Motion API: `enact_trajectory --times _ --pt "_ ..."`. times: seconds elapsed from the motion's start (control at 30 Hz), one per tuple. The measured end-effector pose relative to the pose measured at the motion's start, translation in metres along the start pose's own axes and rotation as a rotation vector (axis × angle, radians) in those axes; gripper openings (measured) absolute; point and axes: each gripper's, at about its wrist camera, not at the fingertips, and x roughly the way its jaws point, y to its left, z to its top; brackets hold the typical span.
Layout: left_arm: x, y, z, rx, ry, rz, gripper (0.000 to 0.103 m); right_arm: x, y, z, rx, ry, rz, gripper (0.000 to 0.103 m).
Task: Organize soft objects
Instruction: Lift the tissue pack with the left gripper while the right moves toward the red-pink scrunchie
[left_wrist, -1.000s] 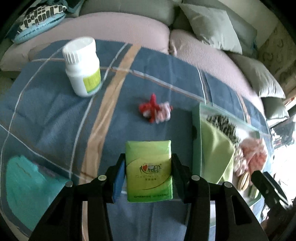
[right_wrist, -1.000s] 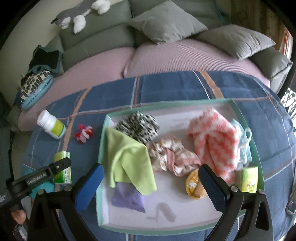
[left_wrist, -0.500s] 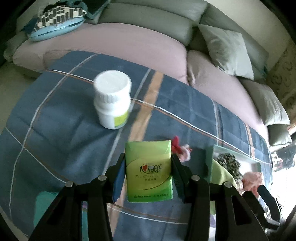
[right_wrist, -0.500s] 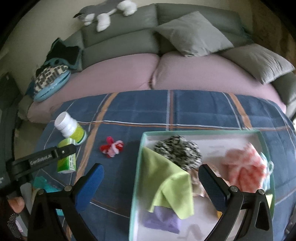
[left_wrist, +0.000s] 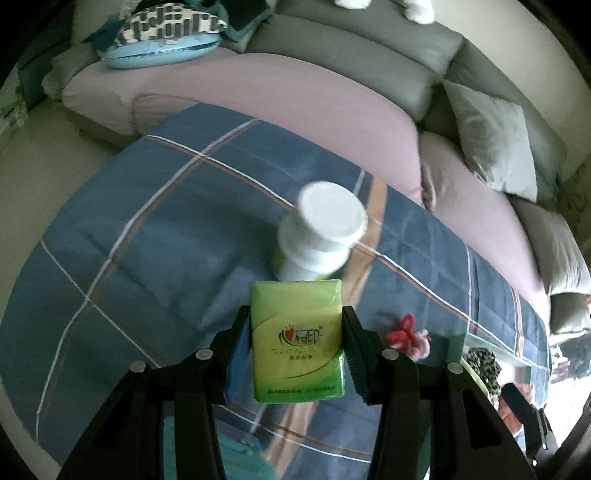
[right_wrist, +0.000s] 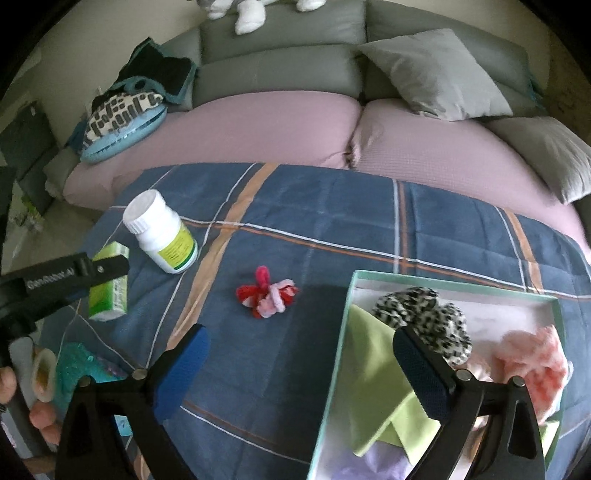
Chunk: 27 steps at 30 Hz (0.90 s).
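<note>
My left gripper (left_wrist: 295, 345) is shut on a green tissue pack (left_wrist: 296, 339) and holds it above the blue plaid blanket, just in front of a white pill bottle (left_wrist: 321, 236). The pack also shows in the right wrist view (right_wrist: 109, 286), held by the left gripper (right_wrist: 105, 275). My right gripper (right_wrist: 301, 363) is open and empty, over the blanket beside the left edge of the teal-rimmed tray (right_wrist: 334, 354). A red and pink knotted scrunchie (right_wrist: 266, 292) lies on the blanket ahead of it.
The tray holds a leopard scrunchie (right_wrist: 424, 314), a lime cloth (right_wrist: 376, 376), a pink checked cloth (right_wrist: 532, 362) and a lilac cloth (right_wrist: 373, 461). A teal object (right_wrist: 79, 363) lies at the blanket's near left. A sofa with cushions (right_wrist: 436, 74) stands behind.
My left gripper has swung left with the tissue pack, the bottle now straight ahead of it. My right gripper has moved left from over the tray to its left edge.
</note>
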Motion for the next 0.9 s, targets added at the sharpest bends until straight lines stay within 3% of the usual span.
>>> enact_trajectory --times 0.43,0.9 --pt "0.003 0.039 0.005 -0.084 0.005 0.033 0.049 0.044 0.039 0.011 -0.090 0.056 0.022 0.086" --pt "0.014 0.042 0.005 -0.100 0.028 0.010 0.049 0.100 0.039 0.014 -0.075 0.162 -0.021 0.078"
